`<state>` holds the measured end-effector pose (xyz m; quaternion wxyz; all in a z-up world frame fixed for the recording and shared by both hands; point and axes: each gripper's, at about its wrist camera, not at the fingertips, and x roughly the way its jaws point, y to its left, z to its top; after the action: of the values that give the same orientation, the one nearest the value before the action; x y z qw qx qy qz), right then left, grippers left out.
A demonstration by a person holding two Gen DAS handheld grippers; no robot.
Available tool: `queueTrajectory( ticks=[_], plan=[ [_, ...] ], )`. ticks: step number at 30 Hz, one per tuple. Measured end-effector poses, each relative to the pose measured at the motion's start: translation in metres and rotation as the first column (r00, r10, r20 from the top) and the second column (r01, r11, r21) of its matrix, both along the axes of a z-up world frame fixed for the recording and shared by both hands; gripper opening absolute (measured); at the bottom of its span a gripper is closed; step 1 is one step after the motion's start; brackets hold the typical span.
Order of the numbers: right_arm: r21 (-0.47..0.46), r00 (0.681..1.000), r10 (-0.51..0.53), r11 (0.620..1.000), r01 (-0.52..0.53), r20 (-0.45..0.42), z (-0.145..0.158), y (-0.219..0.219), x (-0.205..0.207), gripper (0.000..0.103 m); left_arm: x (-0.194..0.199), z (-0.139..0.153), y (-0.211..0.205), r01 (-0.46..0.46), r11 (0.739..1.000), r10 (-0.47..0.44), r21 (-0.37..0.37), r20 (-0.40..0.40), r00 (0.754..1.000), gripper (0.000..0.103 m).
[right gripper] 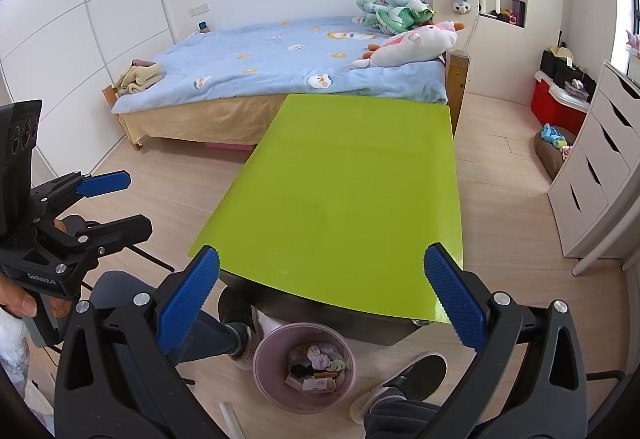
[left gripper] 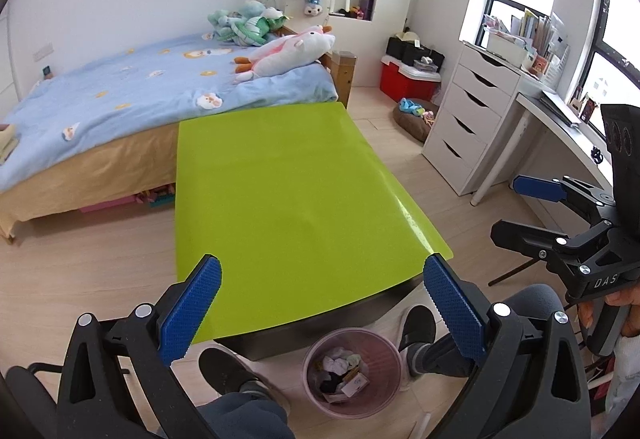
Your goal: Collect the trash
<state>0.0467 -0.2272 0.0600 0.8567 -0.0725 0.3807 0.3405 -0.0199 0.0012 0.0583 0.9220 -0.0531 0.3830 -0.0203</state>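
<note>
A pink waste bin [left gripper: 352, 373] stands on the floor at the table's near edge, between the person's feet. It holds crumpled tissues and paper scraps [left gripper: 344, 371]. It also shows in the right wrist view [right gripper: 305, 365]. My left gripper [left gripper: 320, 307] is open and empty above the near edge of the lime-green table [left gripper: 288, 191]. My right gripper [right gripper: 320, 303] is open and empty over the same edge [right gripper: 344, 199]. Each gripper shows in the other's view: the right gripper [left gripper: 516, 207] at the right, the left gripper [right gripper: 132, 199] at the left, both open.
A bed [left gripper: 120, 99] with a blue cover and plush toys stands behind the table. A white drawer unit [left gripper: 468, 123] and a desk [left gripper: 560, 127] stand at the right. A red box [left gripper: 404, 79] and a brown pet bed [left gripper: 416, 117] sit on the floor. The person's shoes [left gripper: 228, 363] flank the bin.
</note>
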Motion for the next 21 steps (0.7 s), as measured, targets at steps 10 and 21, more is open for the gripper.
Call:
queueTrajectory(
  ticks=[10, 21],
  plan=[
    [-0.001, 1.000, 0.000, 1.000, 0.000, -0.006, 0.0010, 0.0019, 0.0019, 0.100, -0.0009, -0.0024, 0.0005, -0.006, 1.000, 0.006, -0.022, -0.009, 1.000, 0.097],
    [-0.003, 1.000, 0.001, 1.000, -0.001, -0.005, -0.0005, 0.0027, 0.0024, 0.100, 0.0003, -0.0031, -0.0001, -0.001, 1.000, 0.000, -0.025, -0.016, 1.000, 0.097]
  ],
)
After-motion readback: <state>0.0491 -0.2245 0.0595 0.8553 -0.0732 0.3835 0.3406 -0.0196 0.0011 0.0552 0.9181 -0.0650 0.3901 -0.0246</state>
